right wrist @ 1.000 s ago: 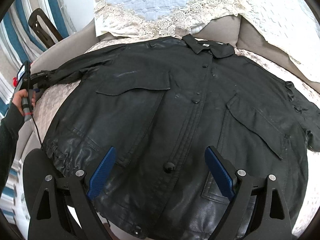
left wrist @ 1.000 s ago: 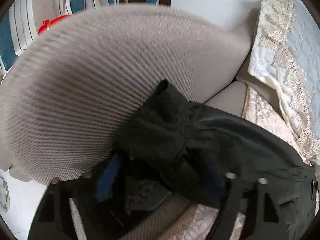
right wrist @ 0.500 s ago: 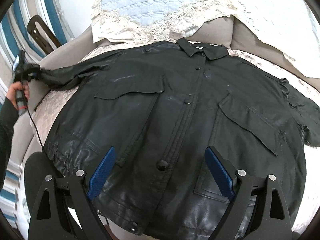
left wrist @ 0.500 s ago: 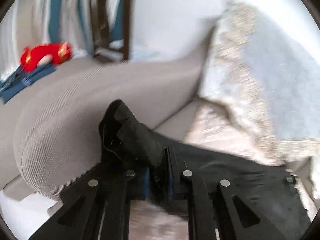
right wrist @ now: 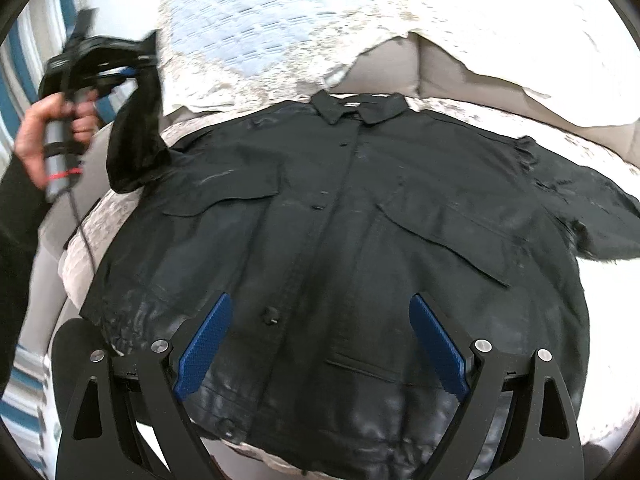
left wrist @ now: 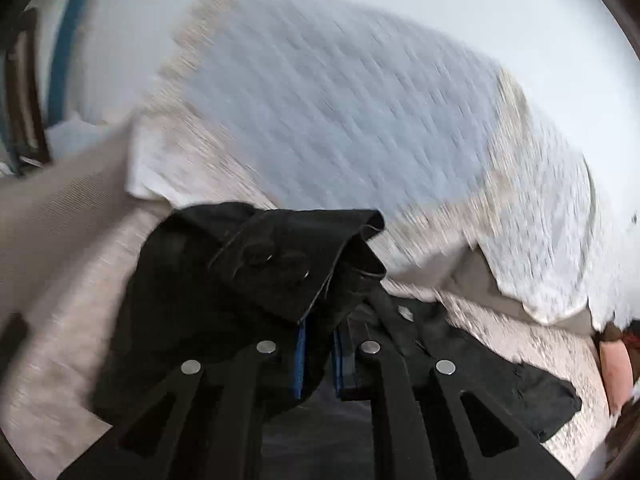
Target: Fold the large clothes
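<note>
A large black jacket (right wrist: pixel 340 232) lies front up, buttoned, spread on a sofa seat, collar away from me. My left gripper (left wrist: pixel 320 354) is shut on the cuff of its left sleeve (left wrist: pixel 272 264); in the right wrist view that gripper (right wrist: pixel 132 66) holds the sleeve (right wrist: pixel 136 140) lifted above the jacket's left shoulder. My right gripper (right wrist: pixel 320 344) is open and empty, hovering over the lower front of the jacket near the hem. The other sleeve (right wrist: pixel 592 216) lies flat at the right.
A lace-edged pale blue quilted cover (right wrist: pixel 248 28) drapes the sofa back (right wrist: pixel 400 64). The grey sofa arm (left wrist: pixel 60 200) is at the left. A dark wooden chair (left wrist: pixel 20 92) and striped fabric stand beyond it. A hand (left wrist: pixel 616 364) shows at the far right.
My left gripper has closed on the sleeve cuff and lifted it up and inward, toward the jacket body. The right gripper has drawn back slightly, still open.
</note>
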Tool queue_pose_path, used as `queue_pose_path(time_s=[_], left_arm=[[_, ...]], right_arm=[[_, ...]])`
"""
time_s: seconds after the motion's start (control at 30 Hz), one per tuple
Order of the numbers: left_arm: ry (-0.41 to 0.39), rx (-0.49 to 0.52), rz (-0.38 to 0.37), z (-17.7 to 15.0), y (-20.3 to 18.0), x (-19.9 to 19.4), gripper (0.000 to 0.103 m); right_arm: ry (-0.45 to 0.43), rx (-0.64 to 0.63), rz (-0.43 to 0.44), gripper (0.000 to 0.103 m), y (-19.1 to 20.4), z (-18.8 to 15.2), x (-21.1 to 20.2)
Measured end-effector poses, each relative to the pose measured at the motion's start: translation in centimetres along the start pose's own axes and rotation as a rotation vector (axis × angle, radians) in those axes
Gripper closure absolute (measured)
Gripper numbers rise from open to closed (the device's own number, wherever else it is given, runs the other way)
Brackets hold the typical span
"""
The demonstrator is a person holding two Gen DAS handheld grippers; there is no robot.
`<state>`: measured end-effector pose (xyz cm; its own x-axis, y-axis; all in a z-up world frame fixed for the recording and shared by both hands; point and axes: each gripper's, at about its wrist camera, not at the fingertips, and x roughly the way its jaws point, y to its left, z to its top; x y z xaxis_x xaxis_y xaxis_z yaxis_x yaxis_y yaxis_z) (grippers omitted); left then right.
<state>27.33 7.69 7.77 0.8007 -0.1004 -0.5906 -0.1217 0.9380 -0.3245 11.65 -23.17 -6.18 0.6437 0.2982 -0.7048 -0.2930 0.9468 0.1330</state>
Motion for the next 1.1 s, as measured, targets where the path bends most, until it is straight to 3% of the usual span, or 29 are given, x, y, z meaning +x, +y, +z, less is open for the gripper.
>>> queue_pose_path(time_s=[0.13, 0.2, 0.27, 0.4, 0.5, 0.6, 0.67, 0.87, 1.0, 1.1], left_arm=[[0.207, 0.019, -0.094, -4.5, -5.3, 6.9, 0.086], [0.288, 0.037, -0.155, -6.2, -6.5, 8.3, 0.085], [0.280, 0.058, -0.211, -6.8, -7.2, 7.1, 0.074], [0.164, 0.112, -0.284, -4.8, -5.9, 1.5, 0.053], [0.046, 0.137, -0.185, -2.4, -1.9, -1.9, 0.043], [0.031, 0.100, -0.060, -1.0, 2.8, -1.8, 0.043], [0.050, 0.044, -0.014, -0.7, 6.1, -1.6, 0.043], [0.115, 0.001, -0.001, -2.5, 10.1, 0.6, 0.043], [0.146, 0.020, -0.024, -3.2, 10.6, 1.7, 0.043], [0.151, 0.028, -0.047, -3.1, 10.9, 2.1, 0.043]], right_arm=[[0.007, 0.041, -0.029, 0.012, -1.7, -0.4, -0.3], [0.006, 0.055, -0.034, 0.012, -2.4, -0.5, -0.5], [0.000, 0.064, -0.040, 0.012, -2.8, -0.5, -0.8], [-0.003, 0.069, -0.027, 0.012, -3.0, 0.2, -0.5], [-0.019, 0.072, 0.021, 0.012, -2.7, 1.8, 0.0], [-0.053, 0.069, 0.074, 0.012, -2.0, 4.2, 0.5], [-0.080, 0.065, 0.107, 0.012, -1.4, 6.6, 1.5], [0.010, 0.147, 0.266, 0.012, -0.7, 13.5, 10.0], [0.082, 0.136, 0.300, 0.014, 1.1, 16.3, 16.1], [0.173, 0.148, 0.329, 0.033, 2.5, 17.4, 20.9]])
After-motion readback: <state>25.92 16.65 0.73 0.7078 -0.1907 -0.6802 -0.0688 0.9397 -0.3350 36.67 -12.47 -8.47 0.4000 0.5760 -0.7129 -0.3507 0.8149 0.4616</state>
